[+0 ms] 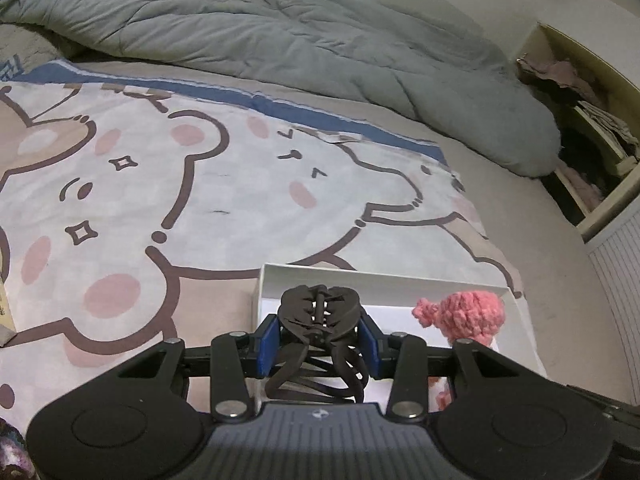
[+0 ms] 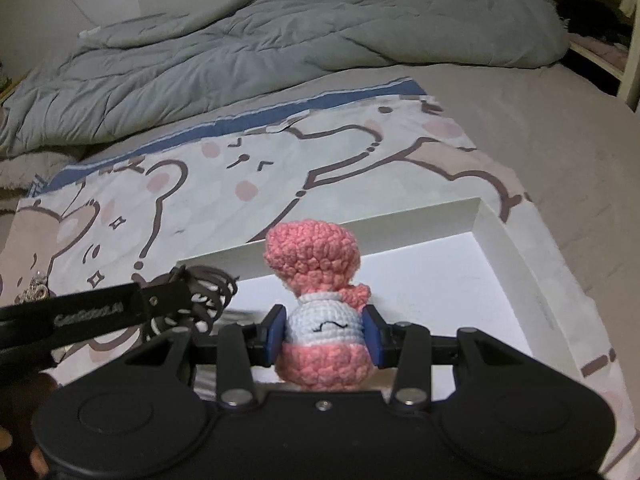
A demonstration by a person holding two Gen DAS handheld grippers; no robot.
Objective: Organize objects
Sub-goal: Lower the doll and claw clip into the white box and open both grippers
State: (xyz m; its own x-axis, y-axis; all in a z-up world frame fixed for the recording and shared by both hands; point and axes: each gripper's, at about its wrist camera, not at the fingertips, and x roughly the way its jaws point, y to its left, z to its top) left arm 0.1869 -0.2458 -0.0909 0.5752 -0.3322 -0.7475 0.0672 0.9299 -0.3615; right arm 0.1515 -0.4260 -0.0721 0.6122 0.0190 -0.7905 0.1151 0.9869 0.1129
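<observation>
My left hand-held gripper (image 1: 318,334) pinches the stiff, springy hair claw (image 1: 318,312); my right hand-held gripper (image 2: 324,334) squeezes the soft, light crochet doll (image 2: 320,300) at its middle, above the white box (image 2: 500,236).

Can't see the near side of the white box (image 1: 460,284), blocked by the gripper body in both views. Lower half of the hair clip (image 1: 318,320) lost in shadow. Shelf (image 1: 600,152) contents too dark and jumbled to make out. Small shiny thing (image 2: 36,288) at left too tiny to identify.
</observation>
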